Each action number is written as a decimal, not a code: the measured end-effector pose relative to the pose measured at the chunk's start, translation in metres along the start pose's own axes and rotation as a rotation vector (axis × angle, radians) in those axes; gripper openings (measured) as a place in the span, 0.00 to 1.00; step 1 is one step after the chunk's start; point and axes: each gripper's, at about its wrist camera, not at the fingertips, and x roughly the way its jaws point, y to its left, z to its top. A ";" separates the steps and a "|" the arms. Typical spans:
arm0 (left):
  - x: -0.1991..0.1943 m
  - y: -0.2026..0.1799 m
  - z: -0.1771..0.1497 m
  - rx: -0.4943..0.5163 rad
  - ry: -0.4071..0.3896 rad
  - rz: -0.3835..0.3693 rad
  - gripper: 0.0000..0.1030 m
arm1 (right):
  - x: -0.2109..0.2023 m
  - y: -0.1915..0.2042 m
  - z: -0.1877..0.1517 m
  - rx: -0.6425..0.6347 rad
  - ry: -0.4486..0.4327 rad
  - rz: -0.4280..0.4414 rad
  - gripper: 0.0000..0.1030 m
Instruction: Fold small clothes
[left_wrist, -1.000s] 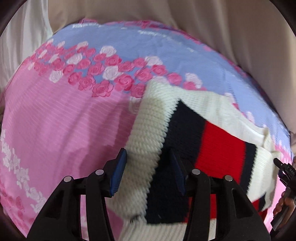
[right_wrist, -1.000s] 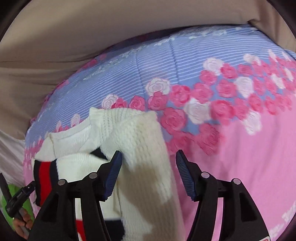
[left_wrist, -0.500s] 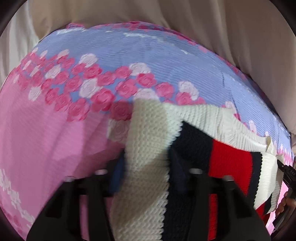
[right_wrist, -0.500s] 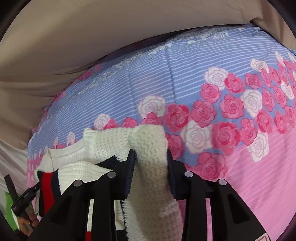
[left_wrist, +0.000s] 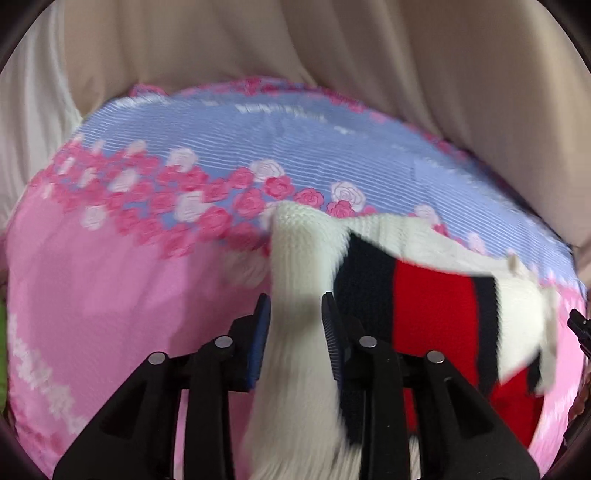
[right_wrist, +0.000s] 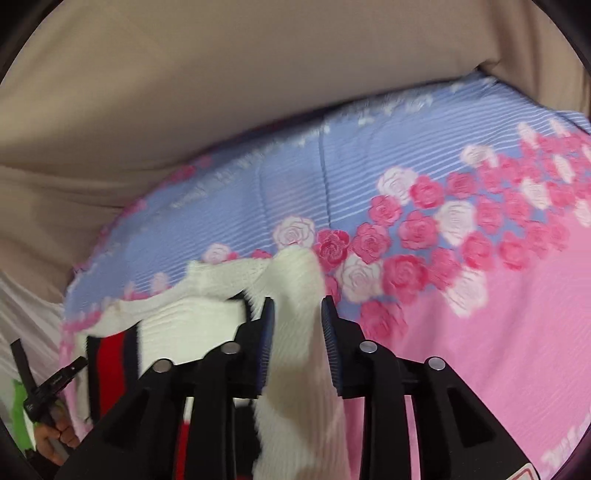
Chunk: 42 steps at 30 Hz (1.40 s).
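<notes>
Sweater: small knit sweater (left_wrist: 295, 258), white with black and red stripes, lying on the bedspread (left_wrist: 110, 295) near where its blue striped part meets the pink part; both white sleeves are raised off the cloth.
Left gripper: left gripper (left_wrist: 295, 310) has the white left-hand sleeve running between its blue pads; the knit fills the gap and bunches there, so it reads as clamped on the sleeve. Jaws have just been easing wider, with the sleeve between them.
Right gripper: right gripper (right_wrist: 297, 314) has the other white sleeve (right_wrist: 299, 295) between its pads, fabric touching both faces and draping down past the fingers; reads as gripping it. Its jaws have also just been opening a little.
Left view only: the wide red panel (left_wrist: 432, 306) flanked by black bands, and the sweater's white far side hanging loose at the right; a black tip of the other gripper at the right edge.
Right view only: the ribbed white collar area (right_wrist: 192, 317), a narrow slice of the stripes at the left, and a hand (right_wrist: 55, 439) holding the other tool's black handle at the lower left.
Both views: beige curtain (right_wrist: 221, 110) behind the bed; band of pink and white roses across the bedspread.
Focus: motion blur in both views, edges of the knit soft.
</notes>
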 end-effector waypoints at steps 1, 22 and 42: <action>-0.014 0.006 -0.013 0.005 -0.001 -0.005 0.37 | -0.020 -0.002 -0.011 -0.011 -0.013 0.010 0.51; -0.092 0.029 -0.263 -0.016 0.433 -0.257 0.11 | -0.133 -0.037 -0.341 -0.081 0.385 0.117 0.11; -0.169 0.030 -0.156 -0.048 0.195 -0.389 0.10 | -0.215 -0.015 -0.263 -0.145 0.254 0.256 0.05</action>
